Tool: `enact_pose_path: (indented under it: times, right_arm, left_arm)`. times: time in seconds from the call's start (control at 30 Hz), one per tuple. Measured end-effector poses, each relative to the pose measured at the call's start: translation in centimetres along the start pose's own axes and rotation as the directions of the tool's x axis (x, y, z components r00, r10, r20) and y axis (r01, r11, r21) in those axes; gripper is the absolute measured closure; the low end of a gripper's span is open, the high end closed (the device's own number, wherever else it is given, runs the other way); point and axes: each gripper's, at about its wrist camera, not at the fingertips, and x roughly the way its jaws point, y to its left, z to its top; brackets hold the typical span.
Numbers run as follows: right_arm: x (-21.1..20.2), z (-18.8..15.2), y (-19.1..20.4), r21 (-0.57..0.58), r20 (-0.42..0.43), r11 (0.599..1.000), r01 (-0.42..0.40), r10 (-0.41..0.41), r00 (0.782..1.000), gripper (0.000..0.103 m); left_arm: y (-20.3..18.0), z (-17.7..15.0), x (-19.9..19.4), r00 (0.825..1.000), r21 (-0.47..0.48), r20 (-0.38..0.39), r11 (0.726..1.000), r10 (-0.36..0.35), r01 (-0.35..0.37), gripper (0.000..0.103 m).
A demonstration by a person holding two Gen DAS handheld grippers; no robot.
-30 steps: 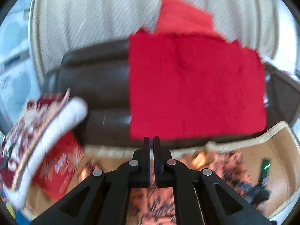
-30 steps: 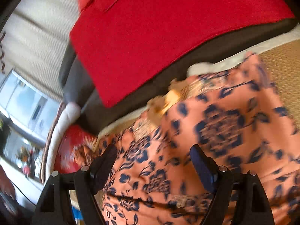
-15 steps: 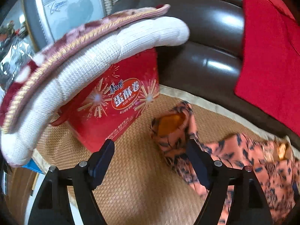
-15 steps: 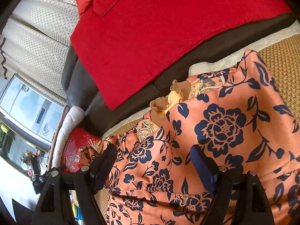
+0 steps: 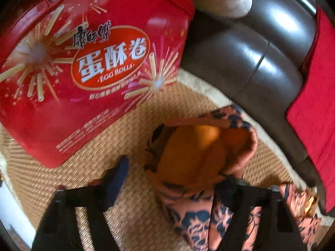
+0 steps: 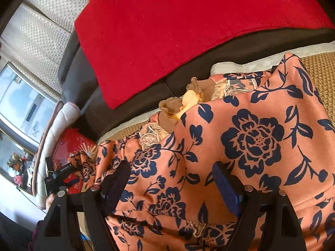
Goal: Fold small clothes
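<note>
Sleeve [image 5: 201, 156] of the floral dress [image 6: 240, 146] lies between the closing jaws of the left claw [image 5: 173, 177], pads not yet pressing it. The dress is spread on a woven mat [image 5: 117, 138] beside a red egg-roll tin [image 5: 88, 67]. Right claw [image 6: 173, 182] hovers open over the dress's middle.

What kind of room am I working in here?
Most likely a home living room: a dark leather sofa draped with a red cloth, a woven mat over its seat, and a red egg-roll gift box beside the floral garment.
</note>
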Motion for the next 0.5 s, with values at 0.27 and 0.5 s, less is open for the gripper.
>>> enact_pose_path:
  times: [0.27, 0.5]
  right_arm:
    - [-0.5, 0.1, -0.2, -0.007, 0.010, 1.000, 0.014, -0.014, 1.000, 0.020]
    - [-3.2, 0.2, -0.7, -0.007, 0.058, 1.000, 0.008, -0.008, 0.998, 0.020]
  left_arm:
    - [-3.1, 1.5, -5.3, 0.993, 0.143, 0.115, 0.990, -0.029, 0.012, 0.096]
    - [-11.9, 0.3, -14.7, 0.990, 0.364, 0.078, 0.928, -0.120, 0.084, 0.096]
